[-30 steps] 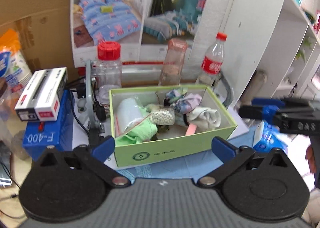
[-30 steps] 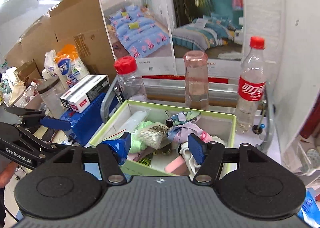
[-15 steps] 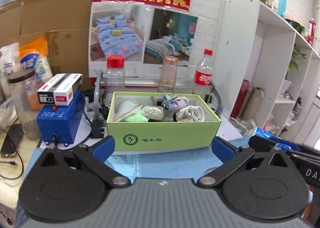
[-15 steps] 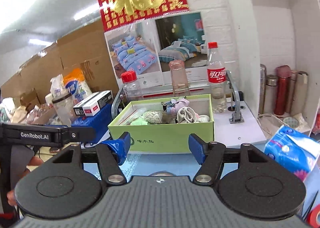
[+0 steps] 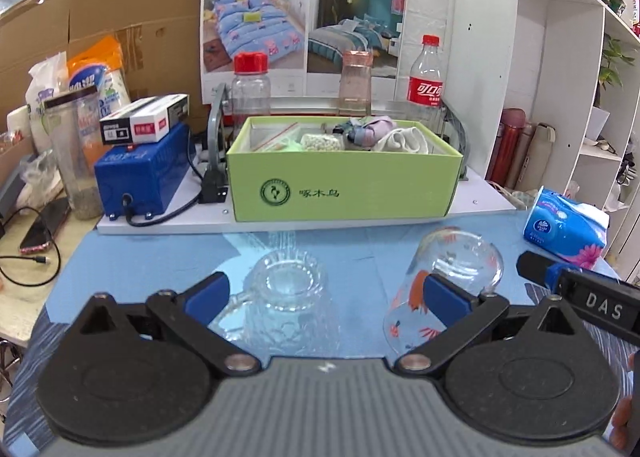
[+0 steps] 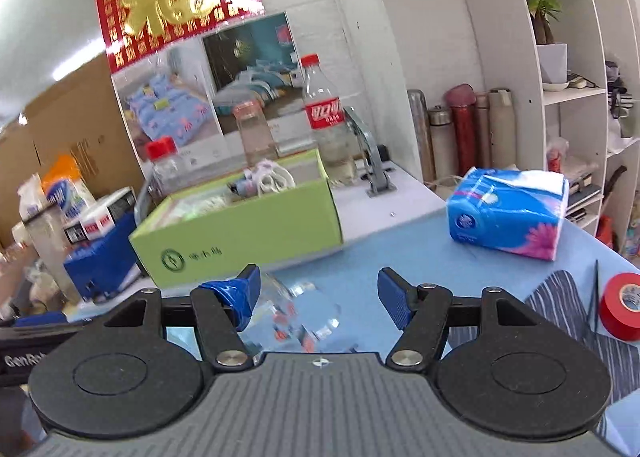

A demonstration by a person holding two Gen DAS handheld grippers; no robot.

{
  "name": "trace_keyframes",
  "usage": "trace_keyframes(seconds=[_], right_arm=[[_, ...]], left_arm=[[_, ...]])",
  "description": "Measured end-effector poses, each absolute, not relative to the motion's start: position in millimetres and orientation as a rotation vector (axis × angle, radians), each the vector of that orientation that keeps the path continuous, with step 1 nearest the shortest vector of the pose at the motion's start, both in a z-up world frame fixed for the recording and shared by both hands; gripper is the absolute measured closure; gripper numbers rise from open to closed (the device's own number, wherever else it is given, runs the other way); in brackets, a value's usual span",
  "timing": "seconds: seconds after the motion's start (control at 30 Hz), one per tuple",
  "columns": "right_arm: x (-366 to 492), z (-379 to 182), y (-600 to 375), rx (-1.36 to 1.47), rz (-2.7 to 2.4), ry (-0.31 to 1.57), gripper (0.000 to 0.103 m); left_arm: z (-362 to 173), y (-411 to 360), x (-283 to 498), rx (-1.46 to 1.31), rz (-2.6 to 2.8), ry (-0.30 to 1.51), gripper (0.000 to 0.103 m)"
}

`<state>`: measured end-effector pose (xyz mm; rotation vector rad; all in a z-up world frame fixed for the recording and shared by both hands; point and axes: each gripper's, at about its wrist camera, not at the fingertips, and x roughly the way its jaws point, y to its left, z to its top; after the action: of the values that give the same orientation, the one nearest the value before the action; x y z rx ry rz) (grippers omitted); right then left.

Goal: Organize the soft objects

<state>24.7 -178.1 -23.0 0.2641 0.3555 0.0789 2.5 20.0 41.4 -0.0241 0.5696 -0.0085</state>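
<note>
1. Left claw (image 5: 326,295) gapes wide above a clear mug (image 5: 286,297) on the blue bench (image 5: 160,257).
2. Soft objects (image 5: 400,139) fill the green box (image 5: 344,185), far centre.
3. Right claw (image 6: 318,293) is wide, empty; tissue pack (image 6: 508,213) far right.

Blue table (image 5: 160,257): two glasses (image 5: 288,289), tissue pack (image 5: 564,229).

A green cardboard box (image 5: 344,187) stands open on a white board behind the blue mat, its printed logo facing forward. Inside lie soft things: a cream folded cloth (image 5: 404,140) at the right, a crumpled lilac-grey cloth (image 5: 366,127) beside it, a pouch of white beads (image 5: 322,142) mid-box, and a pale green cloth (image 5: 290,145) left.
</note>
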Motion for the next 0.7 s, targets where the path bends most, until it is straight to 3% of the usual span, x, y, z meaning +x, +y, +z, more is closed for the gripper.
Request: trace_keyframes(seconds=[0.7], right_arm=[[-15,-48,-171,0.148,0.141,0.399,0.052]], left_arm=[[15,24,-16,0.000,0.050,0.601,0.000]])
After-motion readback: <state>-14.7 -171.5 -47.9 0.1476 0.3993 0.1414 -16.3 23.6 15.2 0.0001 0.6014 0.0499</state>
